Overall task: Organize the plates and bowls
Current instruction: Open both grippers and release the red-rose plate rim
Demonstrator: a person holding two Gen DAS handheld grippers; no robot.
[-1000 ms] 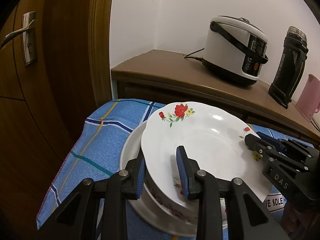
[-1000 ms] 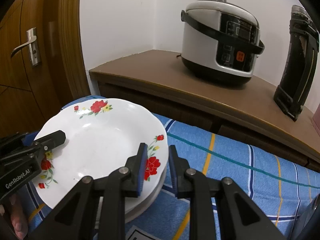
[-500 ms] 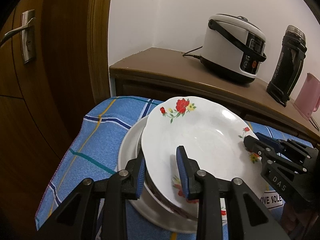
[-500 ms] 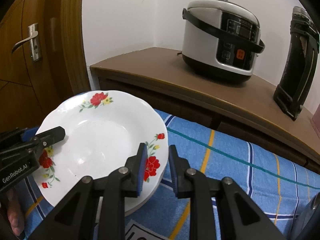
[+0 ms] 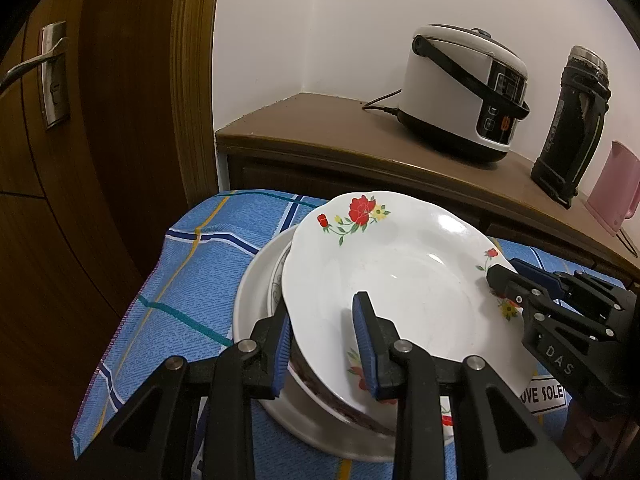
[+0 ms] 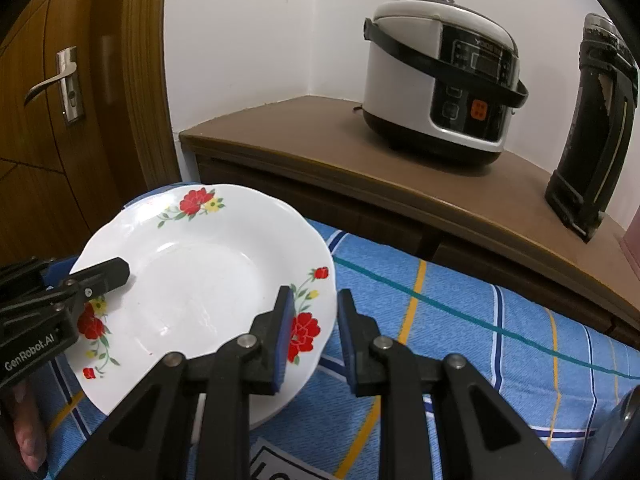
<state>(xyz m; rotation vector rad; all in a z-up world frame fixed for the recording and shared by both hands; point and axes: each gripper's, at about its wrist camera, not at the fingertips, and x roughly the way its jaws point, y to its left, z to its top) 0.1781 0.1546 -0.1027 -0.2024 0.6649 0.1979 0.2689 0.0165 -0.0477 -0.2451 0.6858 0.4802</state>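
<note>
A white deep plate with red flowers hangs tilted over a stack of dishes, held from both sides. My left gripper is shut on its near left rim. My right gripper is shut on the opposite rim, by a red flower of the plate. Each gripper shows in the other's view: the right gripper at the plate's right edge, the left gripper at its left edge. Under the plate lie a patterned dish and a wide white plate on a blue checked cloth.
Behind the cloth stands a brown sideboard with a rice cooker, a black flask and a pink jug. A wooden door with a lever handle is at the left. The cloth stretches to the right.
The flowered plate sits very slightly higher in both views. Both grips on its rim are unchanged.
</note>
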